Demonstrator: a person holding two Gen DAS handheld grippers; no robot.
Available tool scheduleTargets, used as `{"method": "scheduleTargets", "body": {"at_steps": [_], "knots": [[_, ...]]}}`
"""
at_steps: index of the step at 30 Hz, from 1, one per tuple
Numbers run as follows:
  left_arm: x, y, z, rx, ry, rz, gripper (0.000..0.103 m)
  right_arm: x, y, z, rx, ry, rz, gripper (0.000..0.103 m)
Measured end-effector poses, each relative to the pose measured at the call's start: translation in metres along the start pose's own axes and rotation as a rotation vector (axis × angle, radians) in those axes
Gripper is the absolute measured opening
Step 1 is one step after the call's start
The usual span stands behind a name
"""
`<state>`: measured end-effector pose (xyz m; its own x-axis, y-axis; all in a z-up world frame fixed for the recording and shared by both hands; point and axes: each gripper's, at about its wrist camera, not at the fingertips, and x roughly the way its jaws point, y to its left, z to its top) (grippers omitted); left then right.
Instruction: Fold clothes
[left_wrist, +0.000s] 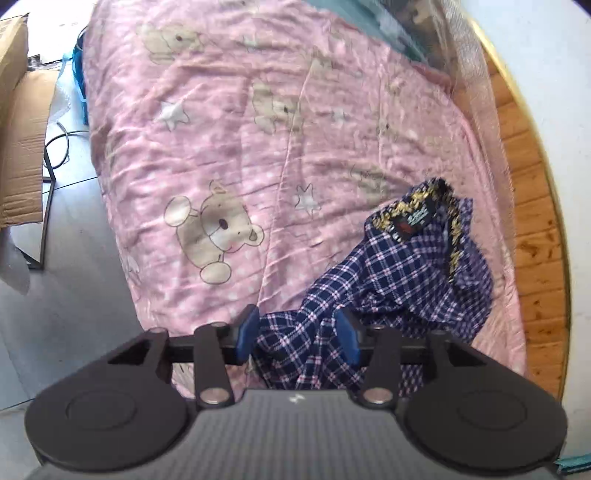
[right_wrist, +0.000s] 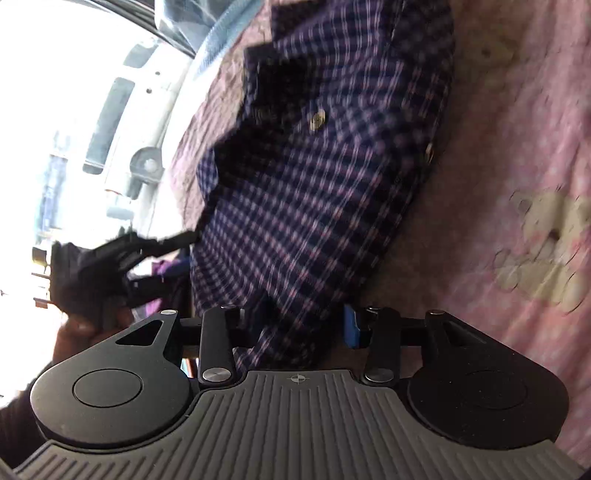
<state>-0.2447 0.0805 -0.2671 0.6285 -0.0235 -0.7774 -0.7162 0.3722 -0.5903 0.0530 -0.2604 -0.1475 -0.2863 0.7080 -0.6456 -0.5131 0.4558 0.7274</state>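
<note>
We judge the plaid shirt lies bunched on the bed for spreading; left claw and right claw straddle cloth, grip undeterminable.

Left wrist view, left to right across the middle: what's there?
Cardboard box → grey floor → pink bear quilt → plaid shirt → wooden bed frame.
</note>
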Motion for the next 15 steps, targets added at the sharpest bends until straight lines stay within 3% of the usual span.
{"method": "scheduleTargets", "body": {"at_steps": [2,4,6,8,10,13,15], "knots": [[-0.031,-0.002,-0.022,-0.006,-0.112,0.009,0.070,-0.024,-0.014,0.026,-0.015,-0.078,-0.009,0.063],[-0.056,-0.006,-0.049,-0.036,-0.184,-0.010,0.076,-0.049,-0.029,0.053,-0.031,-0.156,-0.019,0.071],[-0.063,-0.017,-0.079,-0.091,-0.177,-0.090,0.083,-0.056,-0.047,0.082,-0.022,-0.189,-0.011,0.071],[-0.047,-0.032,-0.105,-0.152,-0.104,-0.198,0.092,-0.043,-0.064,0.109,-0.002,-0.195,-0.003,0.078],[-0.020,-0.045,-0.129,-0.215,-0.025,-0.276,0.092,-0.028,-0.077,0.135,0.013,-0.196,-0.006,0.078],[0.014,-0.047,-0.150,-0.286,-0.005,-0.210,0.092,-0.002,-0.084,0.159,0.014,-0.162,0.020,0.078],[0.019,-0.039,-0.152,-0.325,-0.047,-0.182,0.092,0.013,-0.083,0.167,0.009,-0.156,0.057,0.078]]}}
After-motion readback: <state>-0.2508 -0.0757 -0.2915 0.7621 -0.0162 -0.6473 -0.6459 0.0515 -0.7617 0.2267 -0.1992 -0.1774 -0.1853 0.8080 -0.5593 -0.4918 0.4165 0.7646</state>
